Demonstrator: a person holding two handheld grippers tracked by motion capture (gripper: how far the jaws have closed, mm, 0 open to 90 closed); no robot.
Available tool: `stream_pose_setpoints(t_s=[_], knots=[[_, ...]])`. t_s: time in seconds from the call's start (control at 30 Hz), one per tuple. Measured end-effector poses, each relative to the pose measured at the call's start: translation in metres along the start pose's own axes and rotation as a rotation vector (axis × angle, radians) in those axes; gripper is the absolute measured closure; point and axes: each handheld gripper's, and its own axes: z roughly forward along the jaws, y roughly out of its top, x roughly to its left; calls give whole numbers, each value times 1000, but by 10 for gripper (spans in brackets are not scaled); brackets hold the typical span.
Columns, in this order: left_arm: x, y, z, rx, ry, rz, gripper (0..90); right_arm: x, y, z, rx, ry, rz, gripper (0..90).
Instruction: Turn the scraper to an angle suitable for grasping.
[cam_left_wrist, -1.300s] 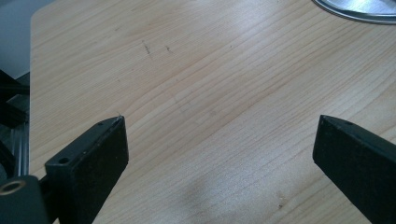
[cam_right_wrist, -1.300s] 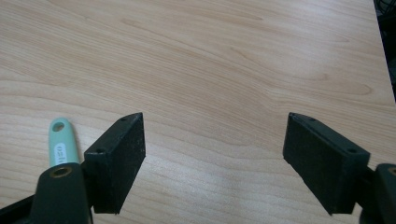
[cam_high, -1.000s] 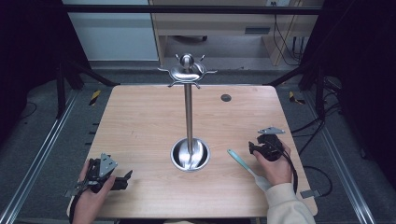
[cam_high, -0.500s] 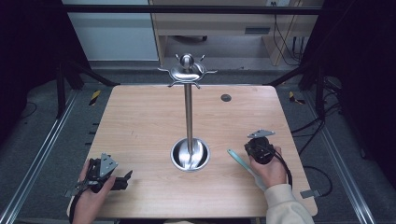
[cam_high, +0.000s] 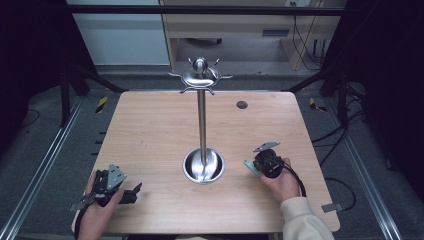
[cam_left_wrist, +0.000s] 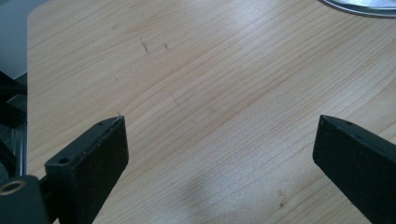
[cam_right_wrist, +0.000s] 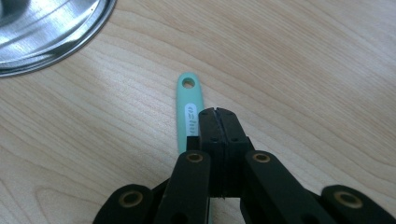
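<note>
In the right gripper view the right gripper (cam_right_wrist: 218, 112) has its 2 black jaws pressed together with no gap between them, their tips over the flat mint-green plastic handle (cam_right_wrist: 188, 109), which lies on the wood and passes under the jaws' left side; whether the jaws actually pinch it cannot be told. The handle's long axis runs along the jaws' own line, its rounded end with 1 small hanging hole pointing away from the gripper, toward the table's middle and just short of the round polished steel base dish (cam_right_wrist: 44, 32) at the upper left. From the high view the right gripper (cam_high: 266, 161) sits near the table's right front, in the person's right hand (cam_high: 281, 179) with a cream sleeve (cam_high: 305, 220) behind it — a bit of the green handle (cam_high: 250, 166) shows at its left, near the dish (cam_high: 203, 166). From that dish a slim steel pole (cam_high: 201, 120) rises upright to a hooked crown (cam_high: 200, 75). The left gripper (cam_left_wrist: 219, 140) has its 2 jaws spread wide over bare light wooden tabletop (cam_left_wrist: 196, 84), holding nothing; it rests at the table's left front (cam_high: 120, 187) in the left hand (cam_high: 97, 210), well apart from the dish.
</note>
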Motion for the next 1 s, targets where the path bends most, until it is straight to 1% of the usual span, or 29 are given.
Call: stream_pose_setpoints(t_s=[0.03, 0.13, 0.23, 0.3, 0.33, 0.37, 0.4, 0.43, 0.47, 0.5, 0.53, 0.6, 0.73, 0.77, 0.87, 0.9, 0.93, 1.0], knots=[[0, 0, 0, 0, 0, 0, 32, 0, 0, 1, 7, 8, 7, 900], [0, 0, 0, 1, -1, 2, 32, -1, 0, 2, 11, 11, 13, 900], [-1, 0, 0, 2, -2, 2, 32, 0, 0, 3, 15, 24, 7, 900], [-1, 0, 0, 4, -3, 2, 32, 3, -1, 2, 19, 51, 2, 900], [-1, 0, 0, 4, -3, 2, 32, 3, -1, 2, 19, 51, 2, 900], [-1, -1, 0, 5, -4, 1, 32, 5, -2, 1, 20, 65, -18, 900], [-1, -1, 0, 7, -8, 1, 32, 10, -4, -1, 23, 99, -38, 900], [-1, -1, 0, 7, -8, 1, 32, 10, -4, -1, 23, 99, -38, 900], [-1, -1, 0, 9, -5, 4, 32, 15, -7, -4, 24, 130, -66, 900], [-1, -1, 0, 9, -5, 4, 32, 17, -8, -5, 29, 140, -77, 900], [-1, -1, 0, 8, -5, 1, 32, 20, -9, -7, 27, 162, -85, 900], [-1, -1, 0, 6, -2, -2, 32, 26, -11, -9, 30, 184, -118, 900], [0, -2, 0, 8, 1, -4, 32, 35, -7, -17, 0, 203, -162, 900], [0, -1, 0, 7, 3, -3, 32, 37, -5, -20, 5, 190, -174, 900], [0, -1, -1, 2, 8, -1, 32, 40, 1, -27, 34, 186, -229, 888], [0, -1, -1, 2, 8, -1, 32, 40, 1, -27, 34, 186, -229, 888], [0, -1, -1, 3, 8, 2, 32, 39, 7, -32, 64, 184, -267, 868], [0, 0, -1, 3, 5, 5, 32, 38, 12, -34, 98, 188, -295, 854]])
